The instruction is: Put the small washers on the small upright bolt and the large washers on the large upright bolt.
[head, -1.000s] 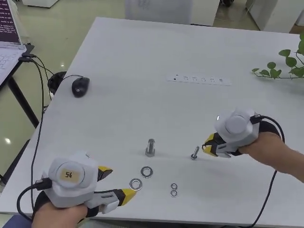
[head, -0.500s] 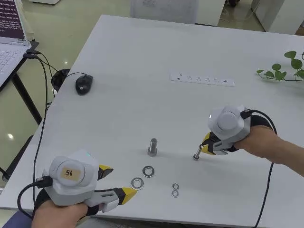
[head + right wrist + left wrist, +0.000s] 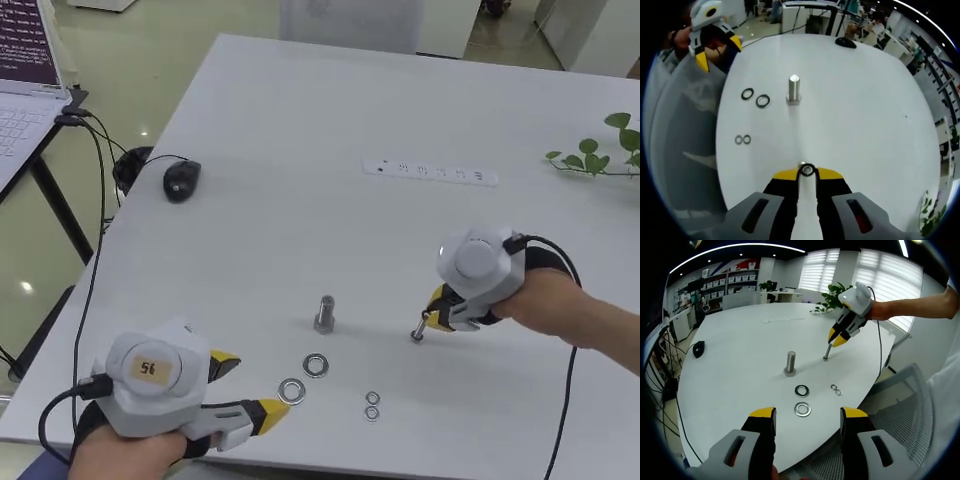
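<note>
- Nothing is threaded yet, from where I stand: all four washers lie flat on the bench [image 3: 300,200], and both bolts look bare.
- The large bolt [image 3: 325,313] stands upright near the middle of the front half of the bench, with nothing round its shank.
- The two large washers [image 3: 316,365] lie just in front of it, side by side and close together, though I cannot tell whether they touch.
- The two small washers [image 3: 372,405] sit a little to the right of those, right against each other.
- The small bolt [image 3: 418,332] stands to the right of the large one, well apart from it, and seems to lean slightly towards the hand that has it.
- The right tongs [image 3: 432,312] are closed down on the upper end of the small bolt. In the right gripper view the yellow tips pinch round it with only a thin gap between them.
- The left tongs [image 3: 248,388] hang at the front left edge of the bench, spread wide and empty, with the nearer large washer lying just ahead of the tips.
- My judgement is that the job is at its very start. The small bolt is being steadied or set straight, and all four washers have yet to be picked up and dropped over their bolts.
- The large washers look like the easy first pick for the left tongs.
</note>
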